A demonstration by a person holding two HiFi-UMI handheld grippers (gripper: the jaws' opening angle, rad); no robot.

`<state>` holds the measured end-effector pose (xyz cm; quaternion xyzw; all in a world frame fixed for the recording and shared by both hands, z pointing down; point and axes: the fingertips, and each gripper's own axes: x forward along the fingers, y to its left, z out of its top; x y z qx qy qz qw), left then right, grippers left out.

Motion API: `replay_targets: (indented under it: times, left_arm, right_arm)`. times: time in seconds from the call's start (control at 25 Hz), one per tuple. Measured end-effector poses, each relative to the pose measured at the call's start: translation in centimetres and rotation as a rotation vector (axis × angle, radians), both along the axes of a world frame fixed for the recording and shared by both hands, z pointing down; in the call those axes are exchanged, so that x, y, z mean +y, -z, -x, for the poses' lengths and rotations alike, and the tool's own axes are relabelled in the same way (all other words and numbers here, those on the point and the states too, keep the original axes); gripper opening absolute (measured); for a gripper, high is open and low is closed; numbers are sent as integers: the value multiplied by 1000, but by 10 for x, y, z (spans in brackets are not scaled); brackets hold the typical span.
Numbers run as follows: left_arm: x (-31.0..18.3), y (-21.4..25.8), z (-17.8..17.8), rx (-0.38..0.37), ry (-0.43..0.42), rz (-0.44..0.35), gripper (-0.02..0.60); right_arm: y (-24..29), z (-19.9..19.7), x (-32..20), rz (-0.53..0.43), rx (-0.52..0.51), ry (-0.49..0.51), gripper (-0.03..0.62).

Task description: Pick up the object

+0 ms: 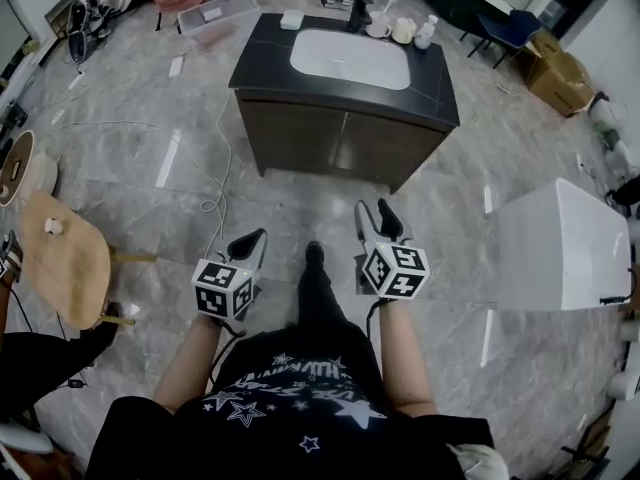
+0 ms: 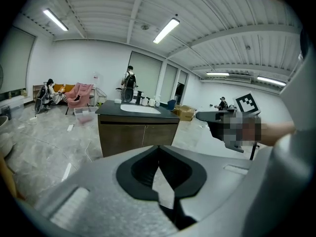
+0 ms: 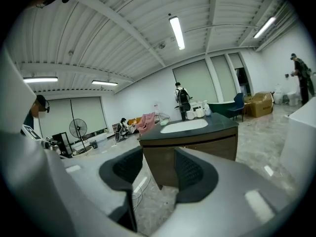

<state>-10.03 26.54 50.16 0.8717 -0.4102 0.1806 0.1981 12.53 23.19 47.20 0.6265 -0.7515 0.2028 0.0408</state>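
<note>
A dark vanity cabinet [image 1: 340,133] with a white sink [image 1: 350,58] stands ahead of me on the marble floor. On its top sit a small white box [image 1: 291,19], mugs [image 1: 403,30] and a bottle [image 1: 427,33]. Both grippers hang in the air well short of it, over the floor. My left gripper [image 1: 250,240] [image 2: 158,149] is shut, its tips touching, with nothing in it. My right gripper [image 1: 376,218] [image 3: 158,169] is open and empty, and the cabinet [image 3: 197,142] shows through its gap.
A white tub-like unit [image 1: 565,243] stands at the right and a wooden stool [image 1: 65,258] at the left. A cable [image 1: 220,168] trails over the floor left of the cabinet. Cardboard boxes [image 1: 555,73] and a clear bin [image 1: 218,16] lie beyond. A person [image 2: 129,80] stands behind the counter.
</note>
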Motion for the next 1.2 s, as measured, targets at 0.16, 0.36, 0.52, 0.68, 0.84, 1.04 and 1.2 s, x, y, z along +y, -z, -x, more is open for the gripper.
replay_targets:
  times: [0.16, 0.36, 0.52, 0.68, 0.84, 1.04, 1.2]
  left_arm:
    - [-57, -1, -10, -20, 8, -1, 9]
    - [-134, 6, -37, -28, 6, -11, 9]
    - [-189, 10, -58, -33, 12, -5, 9]
    - [-234, 10, -72, -50, 21, 6, 9]
    - [-273, 8, -78, -67, 41, 22, 9]
    - [-317, 10, -81, -71, 96, 17, 9]
    - [-342, 14, -69, -91, 143, 10, 9]
  right_arm:
    - [-5, -13, -61, 0, -20, 2, 201]
    - [-5, -31, -144, 1, -25, 21, 201]
    - [-3, -49, -202, 8, -35, 33, 201]
    - [-2, -66, -254, 10, -50, 39, 201]
    - [-4, -71, -297, 20, -67, 61, 201]
    - [-15, -69, -347, 45, -81, 118, 201]
    - [-12, -58, -384, 41, -96, 156, 201]
